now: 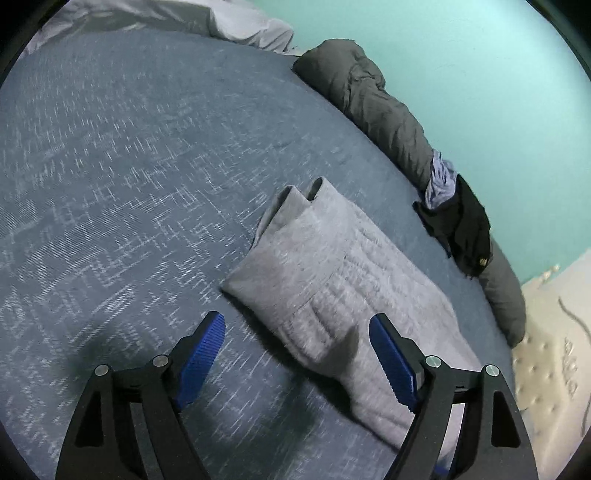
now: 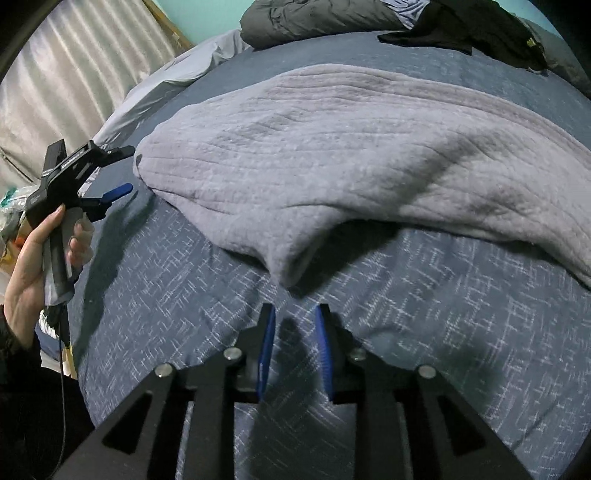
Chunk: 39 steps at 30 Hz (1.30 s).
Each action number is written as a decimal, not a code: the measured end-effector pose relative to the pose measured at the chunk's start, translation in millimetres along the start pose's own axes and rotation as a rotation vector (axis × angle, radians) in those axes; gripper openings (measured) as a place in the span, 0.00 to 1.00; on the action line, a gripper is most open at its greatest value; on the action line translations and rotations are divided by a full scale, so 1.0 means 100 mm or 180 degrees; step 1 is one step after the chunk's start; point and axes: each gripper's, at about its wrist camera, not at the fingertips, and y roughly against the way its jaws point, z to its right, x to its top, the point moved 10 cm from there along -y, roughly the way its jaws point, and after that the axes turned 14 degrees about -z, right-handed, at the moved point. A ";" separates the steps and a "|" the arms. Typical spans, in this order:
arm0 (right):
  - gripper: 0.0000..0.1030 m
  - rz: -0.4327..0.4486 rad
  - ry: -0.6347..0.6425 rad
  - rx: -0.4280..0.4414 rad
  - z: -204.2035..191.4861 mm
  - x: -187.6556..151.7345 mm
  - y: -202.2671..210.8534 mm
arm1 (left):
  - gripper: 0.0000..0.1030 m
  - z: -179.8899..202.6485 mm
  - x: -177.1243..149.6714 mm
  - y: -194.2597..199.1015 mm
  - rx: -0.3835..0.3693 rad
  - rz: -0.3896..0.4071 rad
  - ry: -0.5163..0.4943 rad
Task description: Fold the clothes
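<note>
A light grey ribbed garment (image 1: pixel 325 266) lies folded into a long pad on the blue patterned bedspread (image 1: pixel 110 177). My left gripper (image 1: pixel 297 319) hovers over its near end, fingers spread wide and open, nothing between them. In the right wrist view the same garment (image 2: pixel 332 155) stretches across the bed, one corner drooping toward me. My right gripper (image 2: pixel 295 308) sits just short of that corner, its blue pads (image 2: pixel 266 350) a narrow gap apart with only bedspread (image 2: pixel 461 332) showing between. A hand holds the left gripper (image 2: pixel 129 169) at the garment's left end.
A rolled dark grey duvet (image 1: pixel 380 103) lines the teal wall, with a lilac cloth (image 1: pixel 439 181) and a black garment (image 1: pixel 465 221) on it. Bare white mattress (image 1: pixel 554 332) shows at the right. Pale bedding (image 1: pixel 240 22) lies at the far end, and a curtain (image 2: pixel 55 92) hangs at the left.
</note>
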 end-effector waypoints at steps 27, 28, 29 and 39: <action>0.37 0.0183 0.0010 0.0068 0.00 0.12 0.32 | 0.63 -0.19 0.08 0.12 -0.0072 0.0015 0.0149; 0.37 0.0192 -0.0006 0.0058 0.02 0.12 0.34 | 0.63 -0.19 0.11 0.13 -0.0075 0.0030 0.0172; 0.37 0.0200 -0.0022 0.0026 0.04 0.13 0.35 | 0.64 -0.19 0.14 0.14 -0.0076 0.0045 0.0194; 0.48 0.0476 -0.0772 -0.0136 0.91 -0.10 0.70 | 0.64 -0.13 0.14 0.33 0.0198 0.0261 0.0089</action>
